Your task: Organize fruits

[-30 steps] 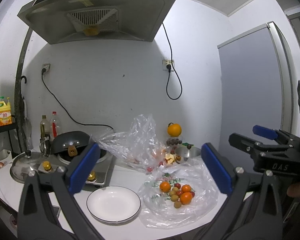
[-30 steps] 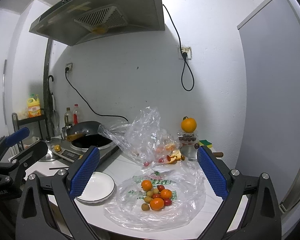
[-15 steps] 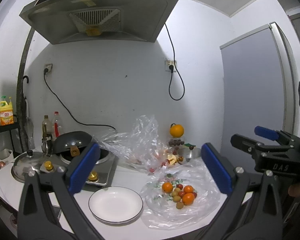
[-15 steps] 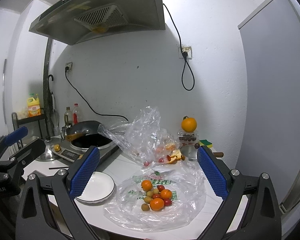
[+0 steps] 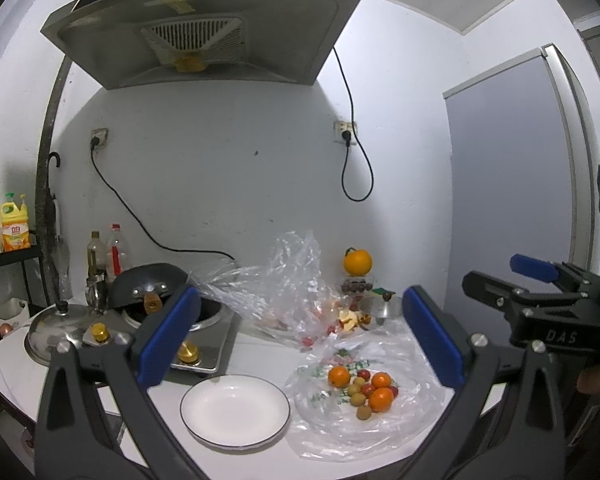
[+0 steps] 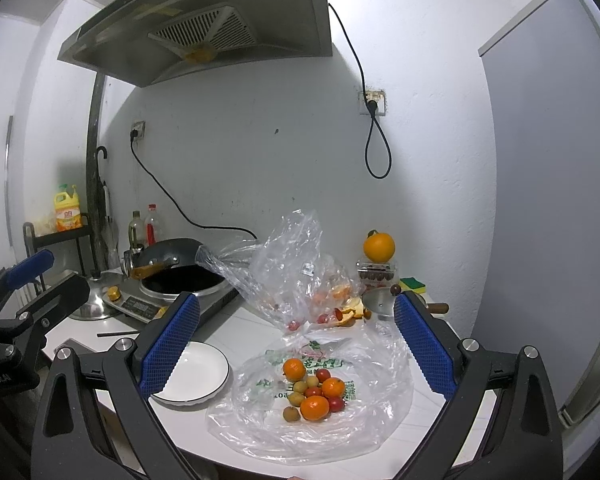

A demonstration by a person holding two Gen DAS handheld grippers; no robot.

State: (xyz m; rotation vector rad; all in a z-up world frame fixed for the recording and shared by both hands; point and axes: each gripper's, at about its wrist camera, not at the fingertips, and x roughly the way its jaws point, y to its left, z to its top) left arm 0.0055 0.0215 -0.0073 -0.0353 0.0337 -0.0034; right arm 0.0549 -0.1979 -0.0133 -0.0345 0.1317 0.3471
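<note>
A pile of small fruits point(image 5: 364, 392) lies on a flattened clear plastic bag point(image 5: 412, 424) on the white counter: small oranges, red cherry tomatoes and brownish longans. It also shows in the right wrist view point(image 6: 312, 392). An empty white plate point(image 5: 235, 411) sits left of the bag, and also shows in the right wrist view point(image 6: 196, 372). My left gripper point(image 5: 300, 336) is open and empty, held above and short of the plate and fruits. My right gripper point(image 6: 296, 340) is open and empty above the bag.
A second crumpled plastic bag point(image 5: 288, 292) with fruit and peel stands behind. A large orange point(image 5: 357, 261) sits on a box at the back. A stove with a black wok point(image 5: 148, 288), a pot lid point(image 5: 54, 328) and bottles point(image 5: 116, 252) are at the left. The counter's front edge is near.
Both grippers have drifted slightly, so the scene sits a little higher and farther in the left wrist view. Nothing on the counter has moved.
</note>
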